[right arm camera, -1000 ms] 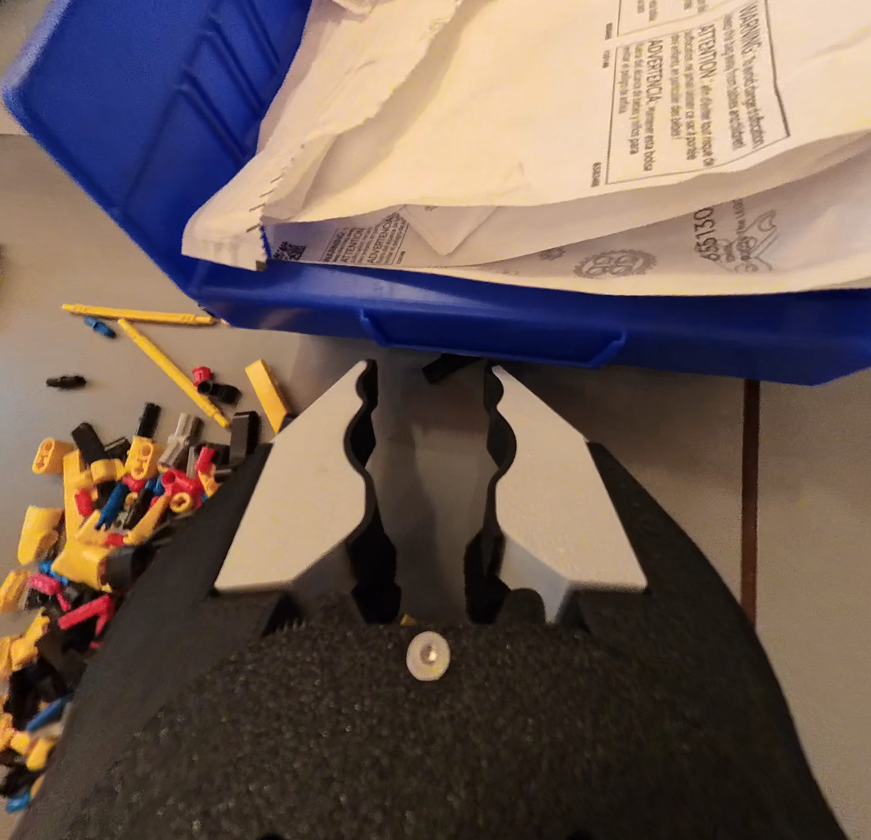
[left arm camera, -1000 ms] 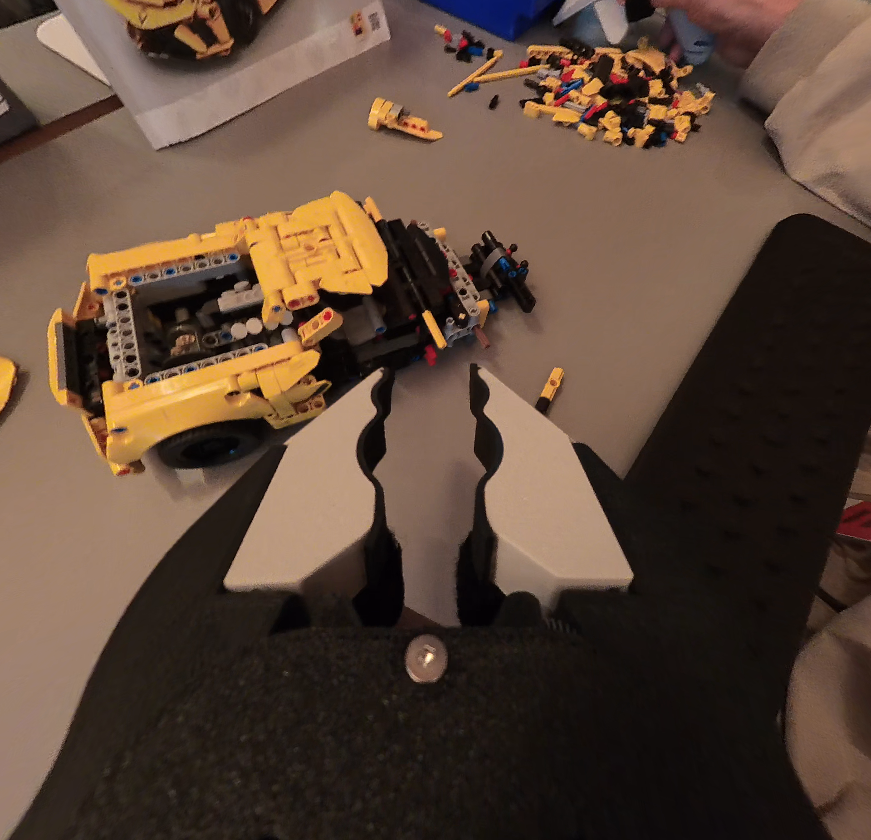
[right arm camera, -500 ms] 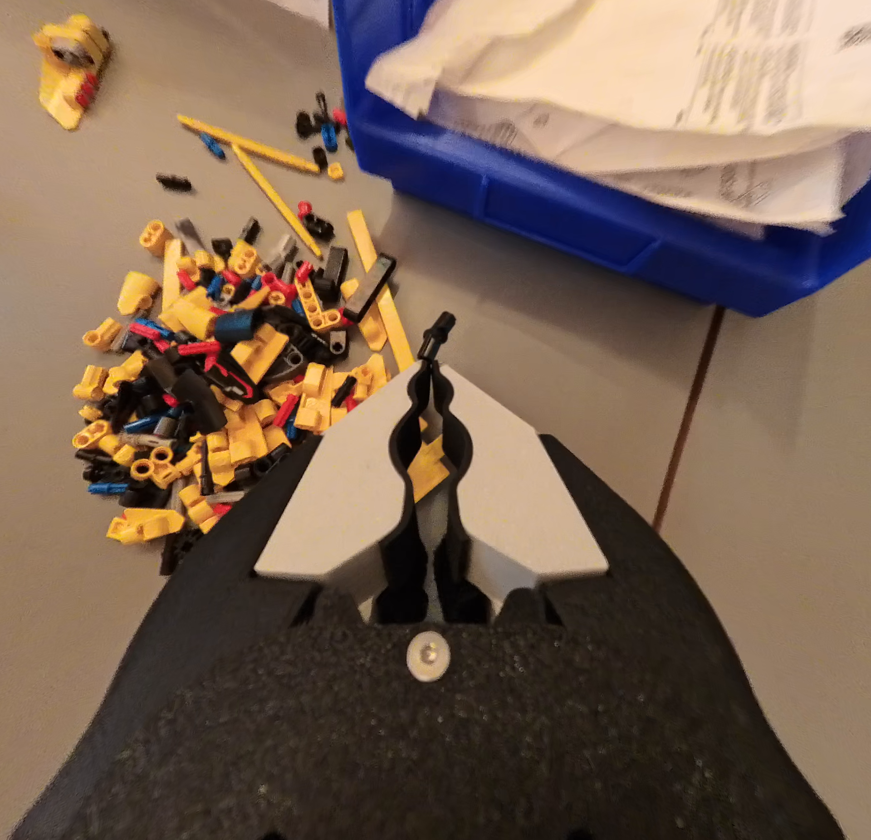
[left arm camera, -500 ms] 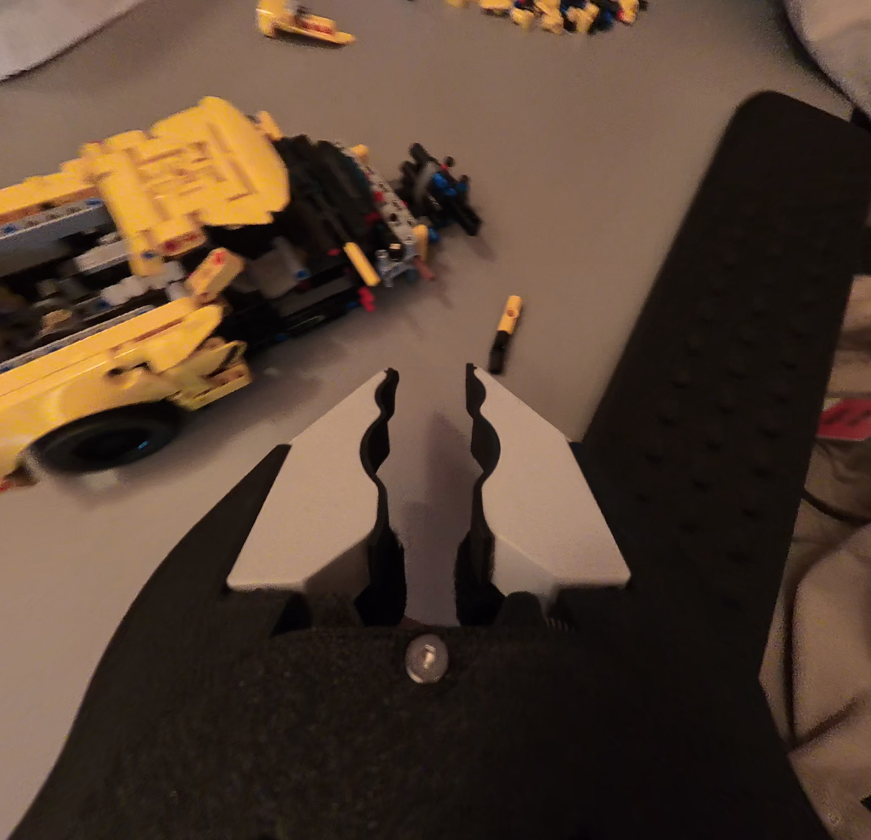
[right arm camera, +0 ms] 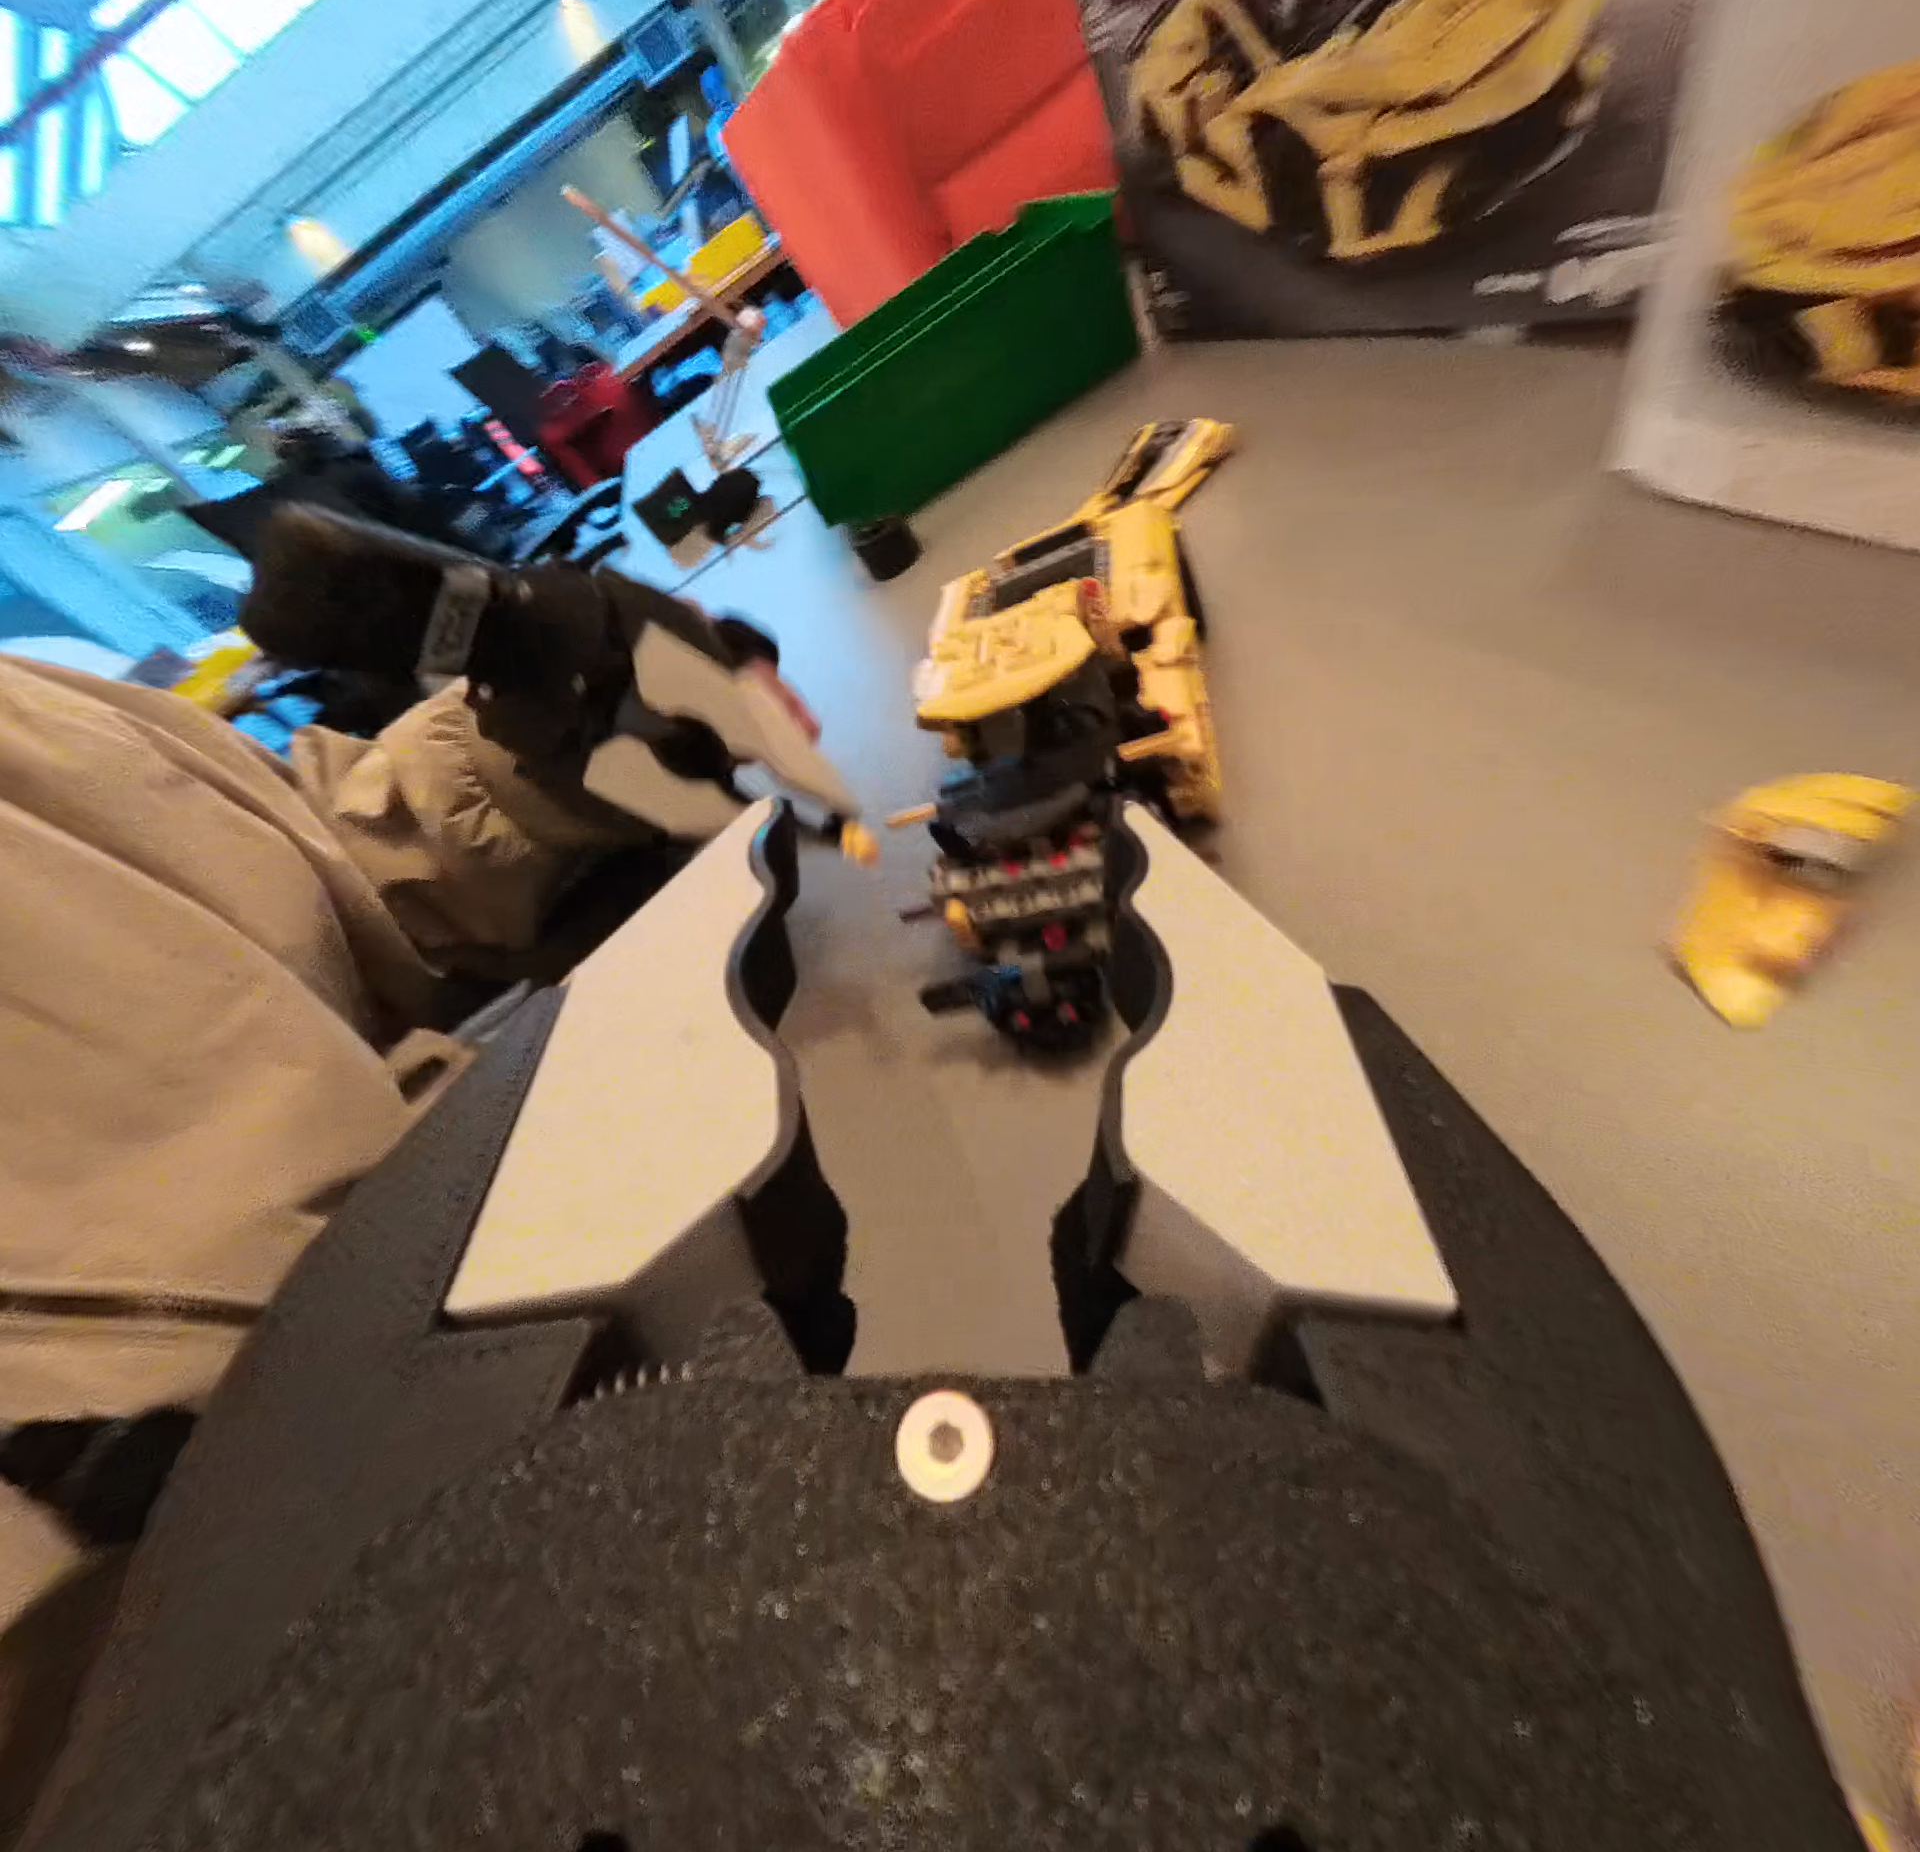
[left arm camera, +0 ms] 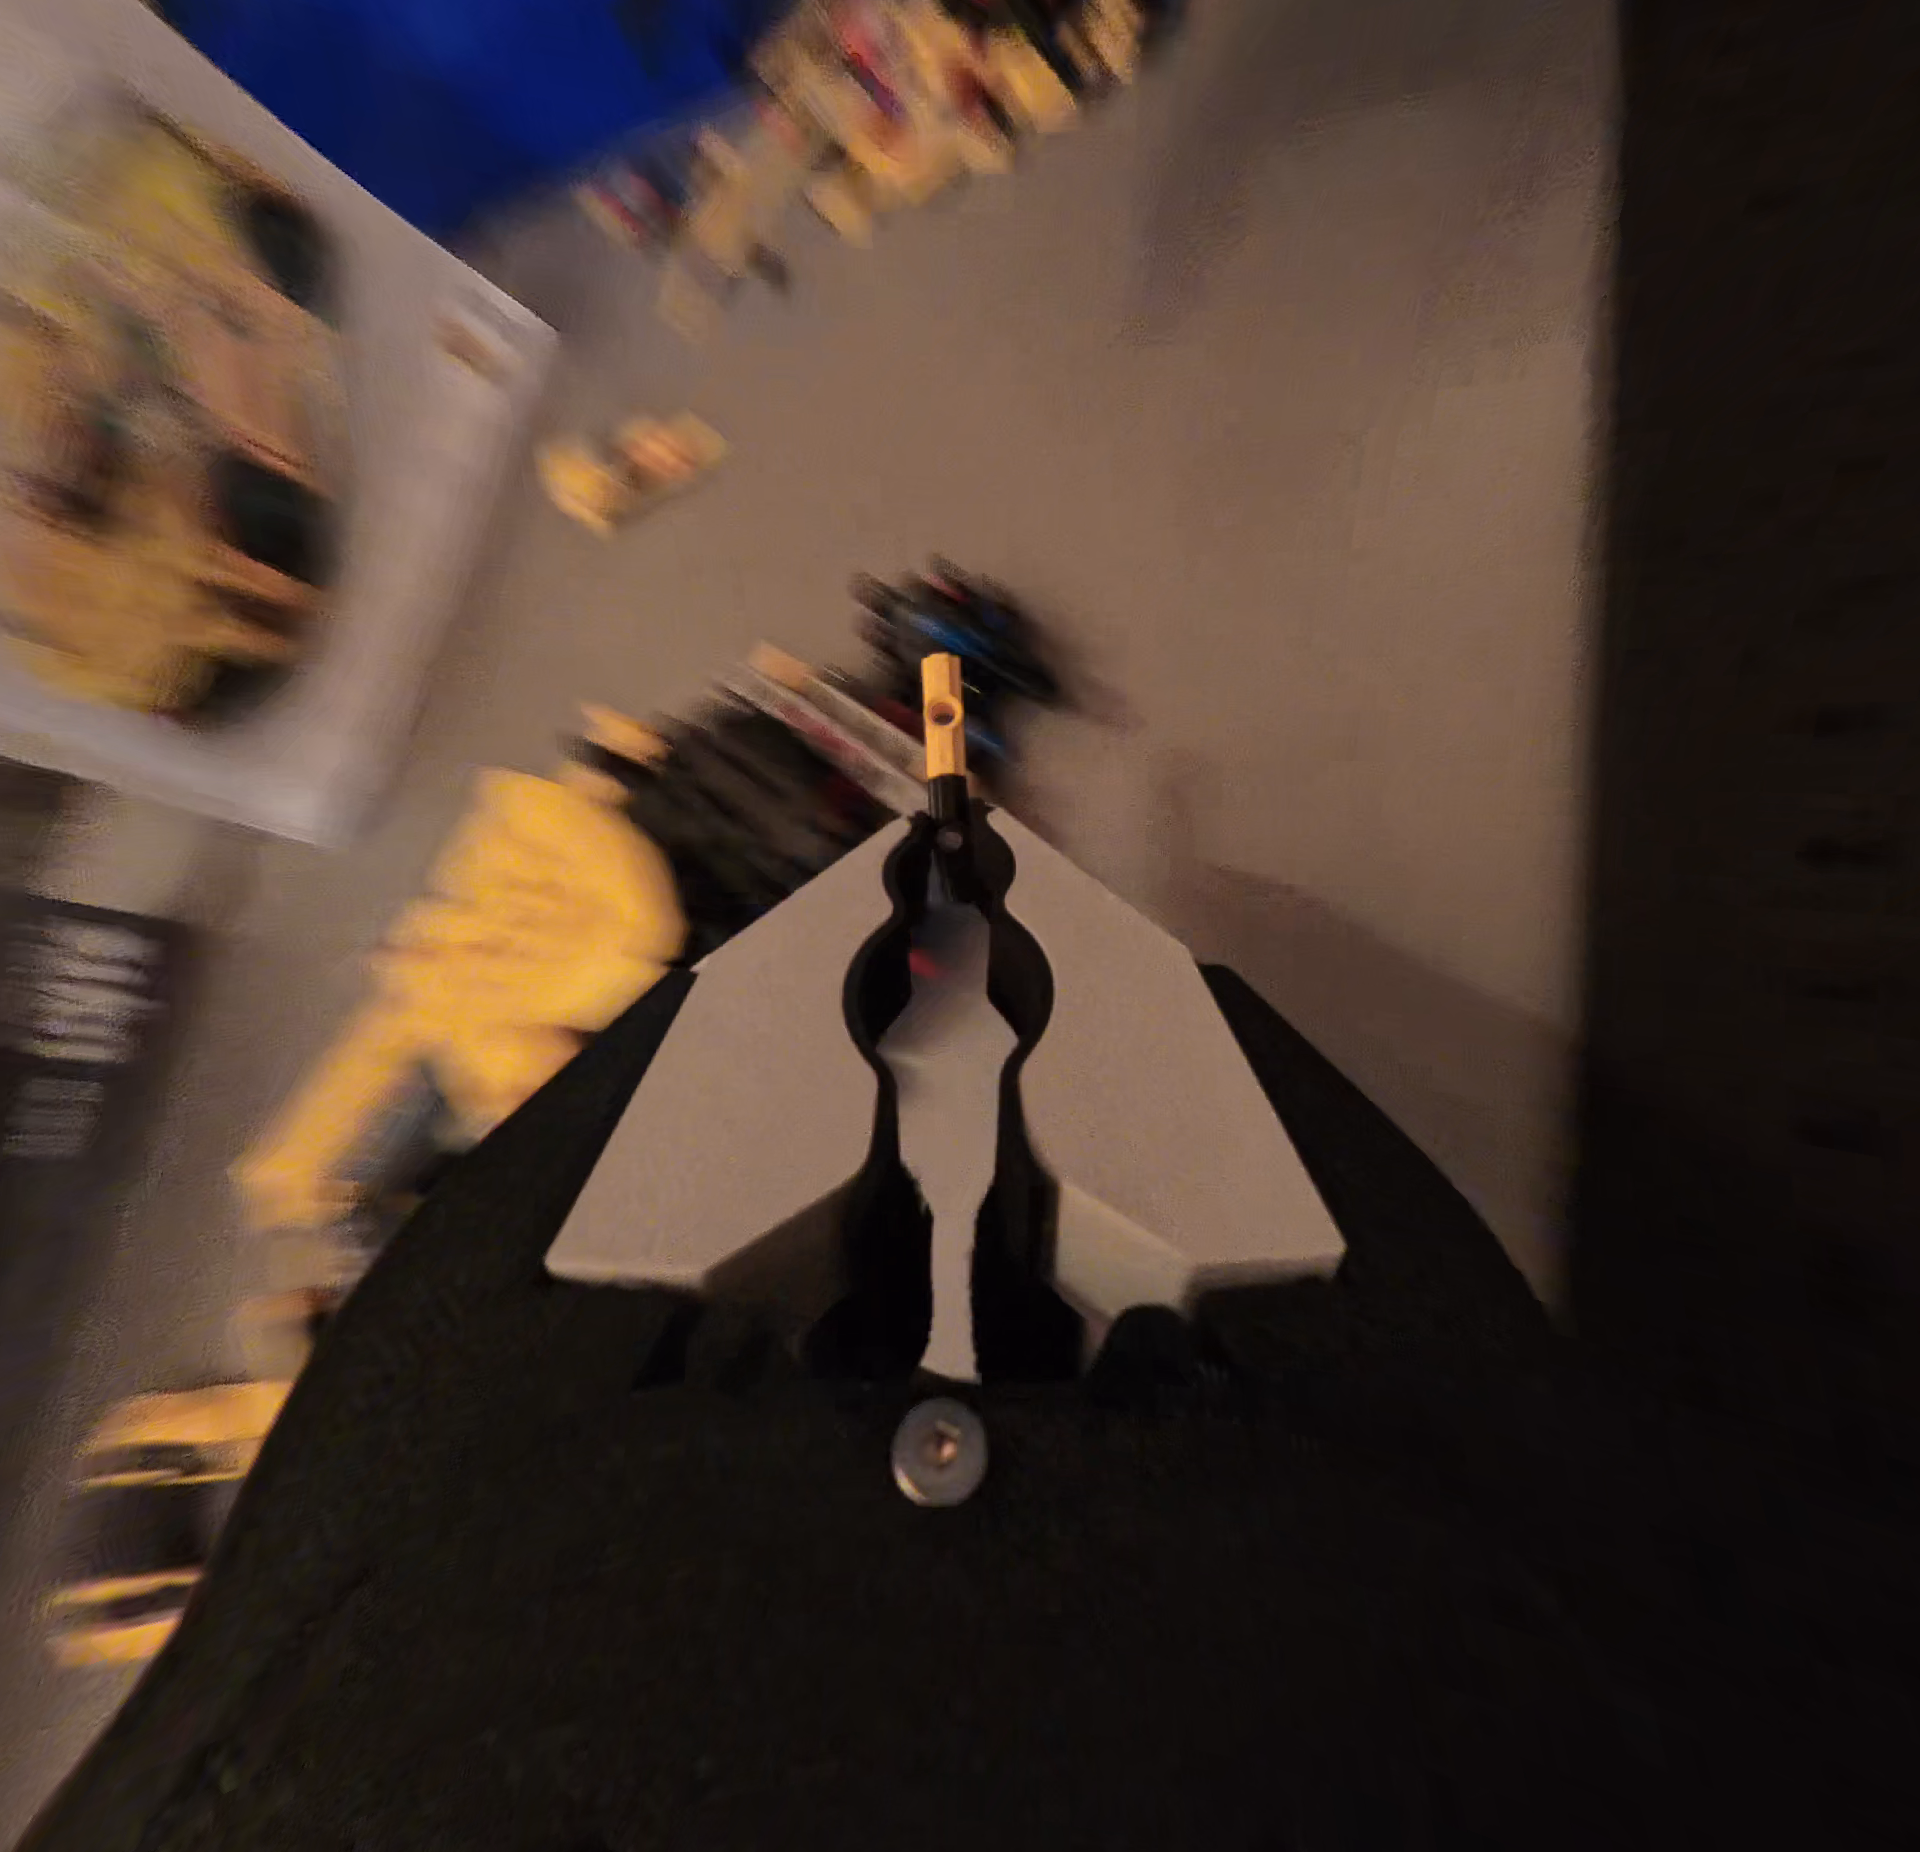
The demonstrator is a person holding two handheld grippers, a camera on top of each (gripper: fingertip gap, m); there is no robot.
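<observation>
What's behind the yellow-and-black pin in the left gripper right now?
Behind the yellow-and-black pin, held in the left gripper, sits a blurred black and blue cluster of parts at the end of the yellow brick car. Motion blur hides details; the fingers cover the pin's lower end.

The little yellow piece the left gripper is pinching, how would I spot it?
Find the big yellow brick car on the grey table. Beside its black end, the left gripper pinches a small yellow-and-black pin, the only piece held in the air.

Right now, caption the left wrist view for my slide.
Left hand-held gripper shut on a yellow-and-black peg above the blurred yellow brick car.
</observation>
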